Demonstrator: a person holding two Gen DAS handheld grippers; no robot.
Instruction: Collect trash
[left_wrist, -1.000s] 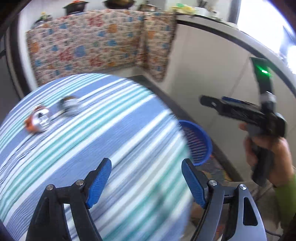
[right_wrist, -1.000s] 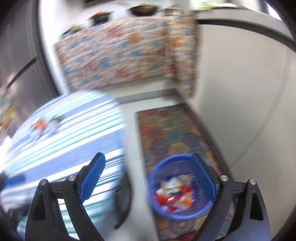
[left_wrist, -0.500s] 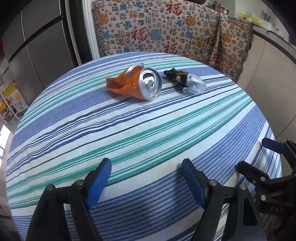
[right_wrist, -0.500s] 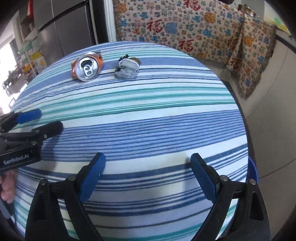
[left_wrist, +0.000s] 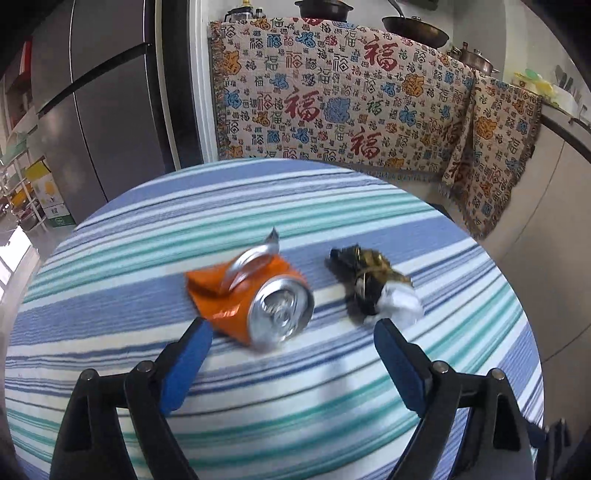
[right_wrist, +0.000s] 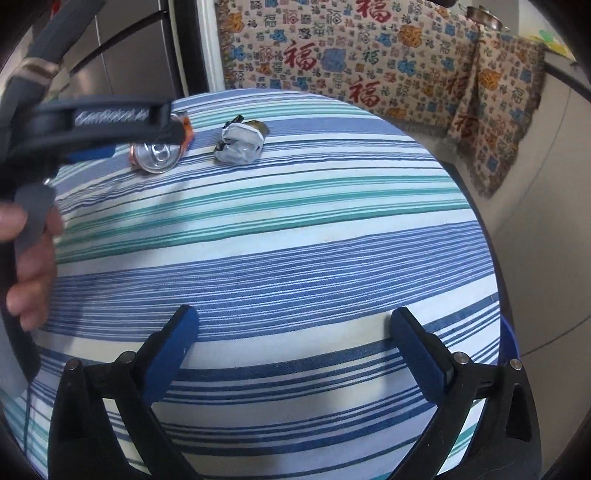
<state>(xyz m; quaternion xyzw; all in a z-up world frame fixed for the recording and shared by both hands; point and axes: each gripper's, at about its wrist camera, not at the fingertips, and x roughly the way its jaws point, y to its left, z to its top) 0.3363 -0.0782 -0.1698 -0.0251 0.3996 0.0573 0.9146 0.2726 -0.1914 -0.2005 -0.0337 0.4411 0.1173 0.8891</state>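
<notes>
A crushed orange can (left_wrist: 255, 304) lies on the round striped table (left_wrist: 110, 258), its silver top facing me. A crumpled dark-and-white wrapper (left_wrist: 373, 286) lies just right of it. My left gripper (left_wrist: 291, 343) is open and empty, its jaws just short of the can on either side. In the right wrist view the can (right_wrist: 157, 151) and wrapper (right_wrist: 240, 144) lie at the far side of the table (right_wrist: 295, 240). My right gripper (right_wrist: 295, 332) is open and empty over the near part. The left gripper (right_wrist: 140, 138) reaches over the can there.
A patterned cloth (left_wrist: 332, 107) hangs over the counter behind the table. A grey fridge (left_wrist: 103, 110) stands at the far left. The blue basket's rim (right_wrist: 511, 347) shows at the table's right edge. Pots (left_wrist: 413, 27) sit on the counter.
My left gripper has moved forward across the table and now stands close to the can. My right gripper has stayed over the near part of the table.
</notes>
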